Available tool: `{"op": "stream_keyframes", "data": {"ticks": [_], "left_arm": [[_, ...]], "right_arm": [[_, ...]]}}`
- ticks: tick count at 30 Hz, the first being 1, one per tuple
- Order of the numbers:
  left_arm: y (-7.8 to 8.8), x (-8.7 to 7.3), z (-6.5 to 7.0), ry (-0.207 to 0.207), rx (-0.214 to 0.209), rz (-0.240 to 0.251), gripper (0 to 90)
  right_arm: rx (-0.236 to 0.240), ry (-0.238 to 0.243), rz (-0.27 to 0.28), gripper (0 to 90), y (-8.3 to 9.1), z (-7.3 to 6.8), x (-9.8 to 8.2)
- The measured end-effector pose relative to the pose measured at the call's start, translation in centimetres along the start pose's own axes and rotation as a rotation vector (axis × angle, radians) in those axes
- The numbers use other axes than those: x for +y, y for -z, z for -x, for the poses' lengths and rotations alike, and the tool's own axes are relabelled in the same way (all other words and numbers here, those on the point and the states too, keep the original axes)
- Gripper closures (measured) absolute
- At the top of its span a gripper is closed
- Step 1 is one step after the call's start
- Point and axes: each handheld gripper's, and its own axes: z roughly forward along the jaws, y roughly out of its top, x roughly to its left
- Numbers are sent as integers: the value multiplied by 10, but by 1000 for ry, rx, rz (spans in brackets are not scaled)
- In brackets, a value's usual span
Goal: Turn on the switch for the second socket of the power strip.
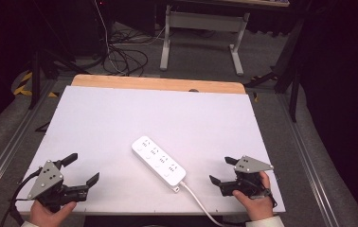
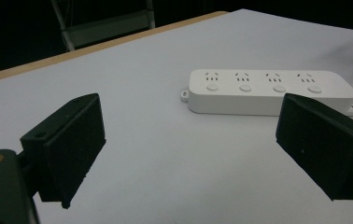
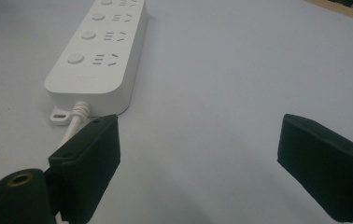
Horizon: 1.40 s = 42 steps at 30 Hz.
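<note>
A white power strip [image 1: 158,162] with several sockets and round buttons lies diagonally near the table's front middle; its white cable [image 1: 197,201] runs off the front edge. My left gripper [image 1: 83,169] rests at the front left, open and holding nothing, with the power strip [image 2: 268,92] ahead of it and to its right. At the front right my right gripper [image 1: 222,170] is open too, with nothing between its fingers. The cable end of the power strip [image 3: 101,57] lies just beyond its left jaw.
The white table top [image 1: 167,118] has a wooden strip [image 1: 158,84] along its far edge. Beyond it stand a white desk frame [image 1: 201,33] and loose cables [image 1: 125,59] on the floor. Metal rails [image 1: 6,146] flank the table.
</note>
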Motion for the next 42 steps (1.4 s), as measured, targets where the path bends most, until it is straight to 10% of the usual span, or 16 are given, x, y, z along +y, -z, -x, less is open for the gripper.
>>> {"op": "stream_keyframes", "data": {"ticks": [20,42], "left_arm": [[2,2,4,-62,76,7,84],[5,8,8,-65,50,-4,93]], "right_arm": [[-7,39,19,191,3,-4,4],[4,63,23,203,2,-7,24]]}}
